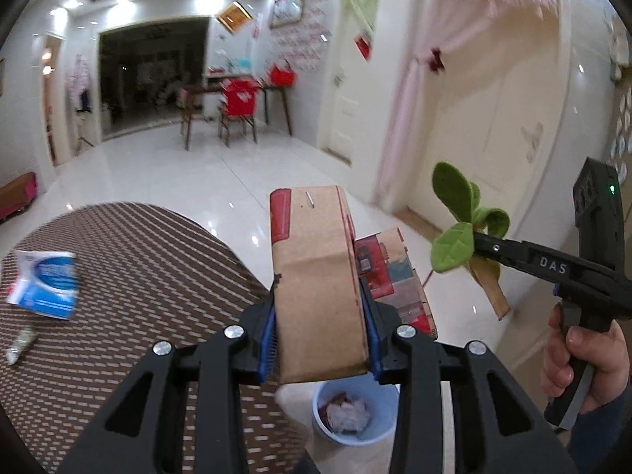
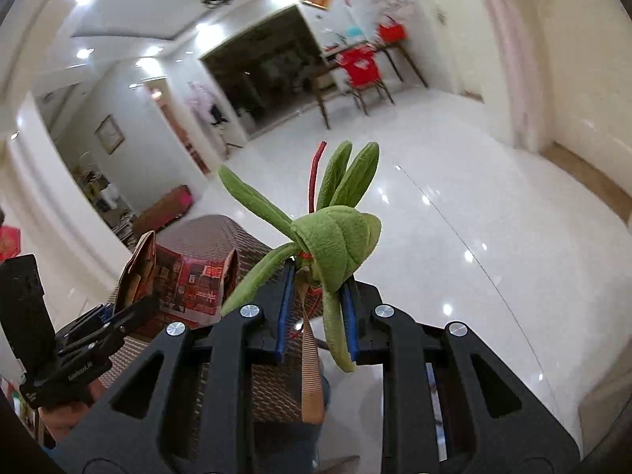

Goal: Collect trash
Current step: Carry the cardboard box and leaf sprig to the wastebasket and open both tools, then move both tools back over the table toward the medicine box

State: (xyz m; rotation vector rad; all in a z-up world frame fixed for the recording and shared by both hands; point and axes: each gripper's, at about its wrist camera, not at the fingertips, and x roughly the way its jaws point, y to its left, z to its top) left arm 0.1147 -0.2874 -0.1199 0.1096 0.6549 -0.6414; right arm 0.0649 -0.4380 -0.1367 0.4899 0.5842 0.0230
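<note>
My left gripper [image 1: 320,345] is shut on a flattened brown and red cardboard box [image 1: 318,276], held upright above a blue trash bin [image 1: 355,410] that holds crumpled paper. My right gripper [image 2: 318,320] is shut on a green fabric leaf bundle [image 2: 335,237] with a tan ribbon and a red string. It also shows in the left wrist view [image 1: 480,243], to the right of the box, with the leaves [image 1: 454,245] at its tips. The box and left gripper show at the left of the right wrist view [image 2: 185,276].
A table with a brown patterned cloth [image 1: 138,276] lies to the left, bearing a blue and white wrapper [image 1: 45,284] and a small tube [image 1: 21,343]. Glossy white floor [image 2: 454,217] spreads beyond. A dining table with a red chair [image 1: 237,98] stands far back.
</note>
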